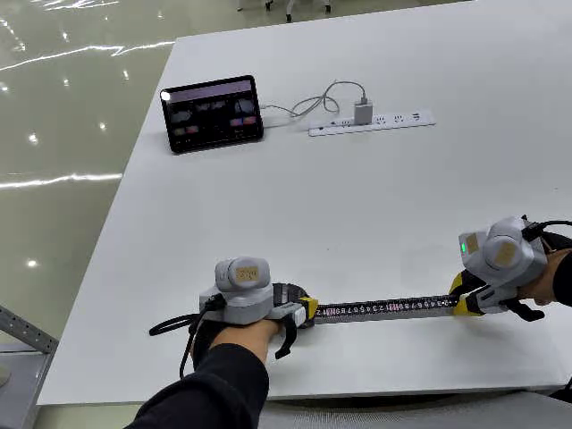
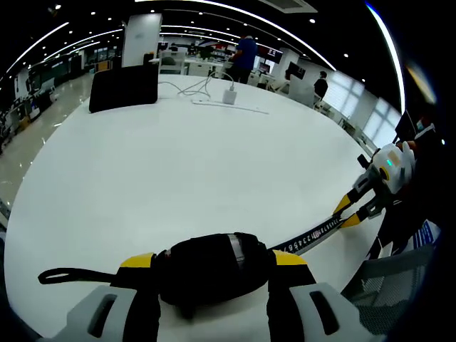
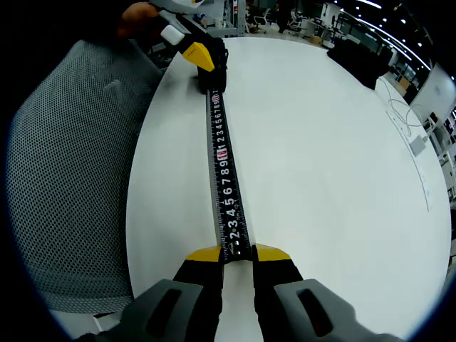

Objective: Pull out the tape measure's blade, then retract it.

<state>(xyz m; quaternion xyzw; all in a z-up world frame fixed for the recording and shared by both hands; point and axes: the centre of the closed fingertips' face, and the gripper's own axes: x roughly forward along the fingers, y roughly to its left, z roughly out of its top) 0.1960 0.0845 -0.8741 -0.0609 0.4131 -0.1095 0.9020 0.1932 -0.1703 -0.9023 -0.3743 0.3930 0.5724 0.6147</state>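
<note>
A black tape measure case lies near the table's front edge, and my left gripper is shut on it. Its black blade with white numbers runs flat along the table to the right. My right gripper is shut on the blade's end, its yellow tips pinching the strip. In the right gripper view the case sits at the far end of the blade. A black wrist strap trails from the case.
A dark tablet stands at the back left of the white table. A white power strip with a plugged charger and cable lies behind it. A grey mesh chair is at the table's front edge.
</note>
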